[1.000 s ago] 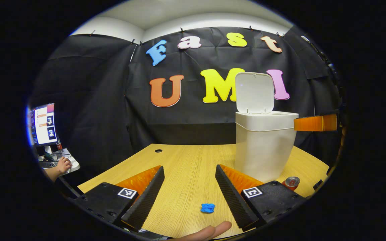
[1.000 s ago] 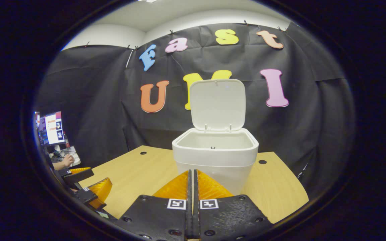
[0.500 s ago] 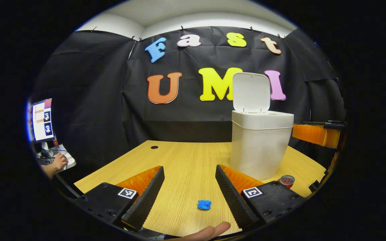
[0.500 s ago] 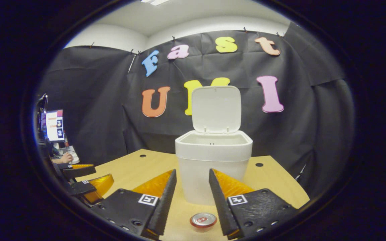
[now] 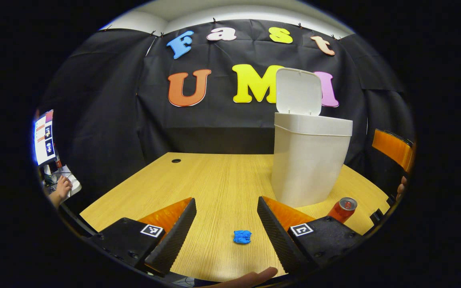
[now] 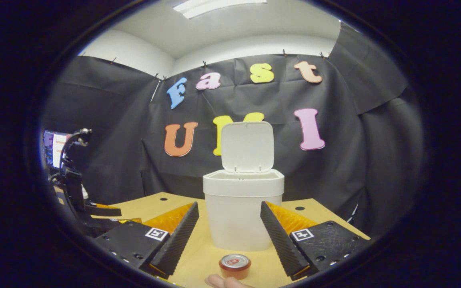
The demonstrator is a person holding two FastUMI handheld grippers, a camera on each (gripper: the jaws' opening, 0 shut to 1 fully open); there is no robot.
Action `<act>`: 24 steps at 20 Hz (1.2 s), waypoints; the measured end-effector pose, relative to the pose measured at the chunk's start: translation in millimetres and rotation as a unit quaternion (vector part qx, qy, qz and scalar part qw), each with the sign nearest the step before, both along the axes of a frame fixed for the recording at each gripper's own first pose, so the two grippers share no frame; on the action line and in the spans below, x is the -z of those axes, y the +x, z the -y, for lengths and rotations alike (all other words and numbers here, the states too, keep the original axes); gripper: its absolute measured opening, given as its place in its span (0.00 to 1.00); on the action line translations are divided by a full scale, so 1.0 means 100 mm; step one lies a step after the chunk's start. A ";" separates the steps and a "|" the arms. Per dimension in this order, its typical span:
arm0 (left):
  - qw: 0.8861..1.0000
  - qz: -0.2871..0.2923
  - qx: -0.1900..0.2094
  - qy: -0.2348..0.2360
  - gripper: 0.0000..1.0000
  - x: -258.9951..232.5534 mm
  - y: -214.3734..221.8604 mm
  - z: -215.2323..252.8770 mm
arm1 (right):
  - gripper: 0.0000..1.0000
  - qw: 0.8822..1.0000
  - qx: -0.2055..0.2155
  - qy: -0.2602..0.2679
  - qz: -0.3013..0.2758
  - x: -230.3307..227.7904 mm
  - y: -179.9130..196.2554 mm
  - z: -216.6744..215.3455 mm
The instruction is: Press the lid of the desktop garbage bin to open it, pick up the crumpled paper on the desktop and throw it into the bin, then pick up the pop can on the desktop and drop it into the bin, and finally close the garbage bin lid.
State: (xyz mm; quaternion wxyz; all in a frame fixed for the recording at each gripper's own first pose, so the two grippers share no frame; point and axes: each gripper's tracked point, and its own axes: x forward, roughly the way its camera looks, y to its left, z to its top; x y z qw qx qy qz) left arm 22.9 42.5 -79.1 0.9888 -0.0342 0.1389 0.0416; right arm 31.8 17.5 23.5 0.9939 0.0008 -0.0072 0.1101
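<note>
The white garbage bin (image 5: 308, 164) stands on the wooden desk (image 5: 214, 184) with its lid (image 5: 298, 91) tipped up and open. A small blue crumpled paper (image 5: 242, 236) lies on the desk between the fingers of my left gripper (image 5: 226, 232), which is open. A red pop can (image 5: 343, 208) stands upright to the right of the bin's base. In the right gripper view the bin (image 6: 241, 214) faces me with its lid (image 6: 247, 147) raised, and the can (image 6: 235, 265) stands on the desk between and below the fingers of my open right gripper (image 6: 229, 236).
A monitor (image 5: 43, 137) and a person's hand (image 5: 60, 189) are off the desk's left edge. A cable hole (image 5: 176, 161) marks the far left of the desk. The left gripper (image 6: 94, 220) and its mount show at the left of the right gripper view. A fingertip (image 5: 250, 277) shows at the bottom edge.
My right gripper went from shut to open and drew back and down from above the bin, so the can now sits between its fingers. My left gripper sank slightly toward the paper.
</note>
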 end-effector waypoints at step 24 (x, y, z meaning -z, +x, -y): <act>0.974 -0.206 0.092 -0.022 0.61 0.90 -0.09 0.39 | 0.95 0.996 0.034 0.014 -0.076 0.75 -0.18 -0.11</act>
